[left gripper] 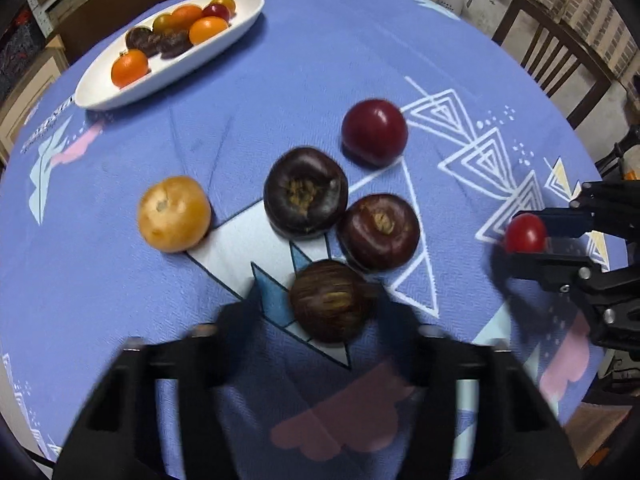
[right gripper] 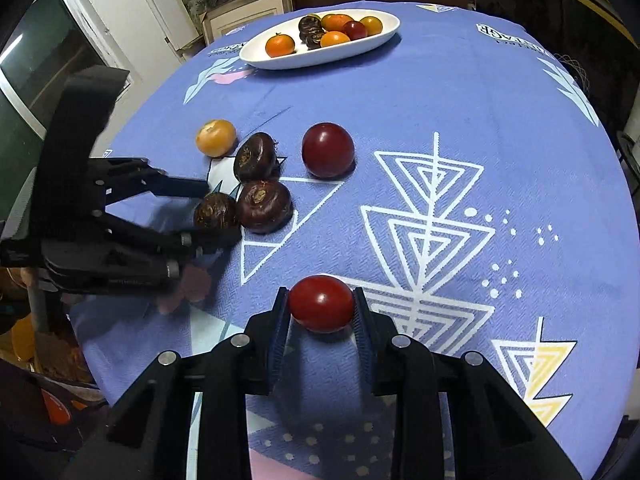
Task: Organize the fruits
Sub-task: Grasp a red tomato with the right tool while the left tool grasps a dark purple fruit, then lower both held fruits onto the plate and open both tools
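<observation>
You had the right gripper (right gripper: 321,309) clamped on the small red tomato (right gripper: 321,303) and the left gripper (left gripper: 320,312) closed on the striped brown water chestnut (left gripper: 330,300) near the blue tablecloth's (left gripper: 280,88) near edge, needing gentle, straight lifts.

Matt woven tablecloth (right gripper: 400,92); glossy white dish (right gripper: 256,54); shiny red tomato (right gripper: 322,303).

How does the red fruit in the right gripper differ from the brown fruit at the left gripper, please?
The red fruit is smooth, glossy and bright red; the brown fruit is dull, streaked and dark. The red fruit lies apart from the other loose fruit, while the brown fruit lies against a dark purple fruit. Both are roundish, lie on the blue tablecloth, and sit between fingers: the right gripper and left gripper are each closed on one.
</observation>
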Demonstrator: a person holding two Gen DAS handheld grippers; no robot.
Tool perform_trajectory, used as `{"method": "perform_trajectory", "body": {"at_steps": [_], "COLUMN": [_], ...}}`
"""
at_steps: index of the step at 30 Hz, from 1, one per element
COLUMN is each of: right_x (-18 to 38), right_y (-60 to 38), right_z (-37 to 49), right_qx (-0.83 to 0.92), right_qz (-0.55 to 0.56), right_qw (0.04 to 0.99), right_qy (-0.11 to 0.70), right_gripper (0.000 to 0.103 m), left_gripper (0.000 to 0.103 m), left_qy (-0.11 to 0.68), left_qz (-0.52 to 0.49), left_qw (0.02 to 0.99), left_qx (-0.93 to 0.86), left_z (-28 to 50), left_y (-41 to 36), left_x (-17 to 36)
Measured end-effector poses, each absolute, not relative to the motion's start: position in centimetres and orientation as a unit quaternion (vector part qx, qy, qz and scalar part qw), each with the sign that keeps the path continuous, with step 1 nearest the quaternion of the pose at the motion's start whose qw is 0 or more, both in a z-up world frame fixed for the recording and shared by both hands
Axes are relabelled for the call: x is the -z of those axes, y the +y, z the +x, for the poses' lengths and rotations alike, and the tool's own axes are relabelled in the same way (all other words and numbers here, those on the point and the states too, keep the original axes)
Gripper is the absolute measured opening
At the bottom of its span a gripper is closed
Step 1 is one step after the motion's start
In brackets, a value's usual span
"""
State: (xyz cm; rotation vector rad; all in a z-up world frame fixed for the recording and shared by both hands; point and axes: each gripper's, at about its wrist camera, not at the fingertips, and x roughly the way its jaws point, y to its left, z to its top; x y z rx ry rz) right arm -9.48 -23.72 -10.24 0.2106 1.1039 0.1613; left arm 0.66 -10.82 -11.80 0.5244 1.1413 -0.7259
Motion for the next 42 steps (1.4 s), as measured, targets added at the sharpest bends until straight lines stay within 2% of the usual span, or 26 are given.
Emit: {"method": "perform_trajectory", "body": {"at_steps": [14,31,36,42], "right_x": [7.9,-2.8,-4.8,-4.4], "right_y": [-22.1,-23.4,-25.8,-27.2], "right_z": [-6.9,2.9,6.1,9.5], "right_qx": [-0.11,-0.135,-0.106,-0.092], "right_qz": [0.102,0.128,0.14,0.155], "right_qw": [0.85,0.904,0.919,0.922], "right_qy": [0.506,0.386,0.352,0.342], "right_gripper": [0.031,0.031,0.031,0.031], "left_gripper": [0.041,0.042,0.042,0.042], "left_qy": [0.502,0.424,0.418,0.43], "left_qz": [0.214,0.209,0.207,0.193], "left_qw": [0.781,0.846,0.852,0.852], "left_qx": [0.303,0.246,0.237,0.229], "left_z": [2.9,10.1,12.7,16.7], "left_y": [-7.1,-5.6,-6.2,-7.3], "left_x": [6.7,-1.5,-2.2,-1.4]}}
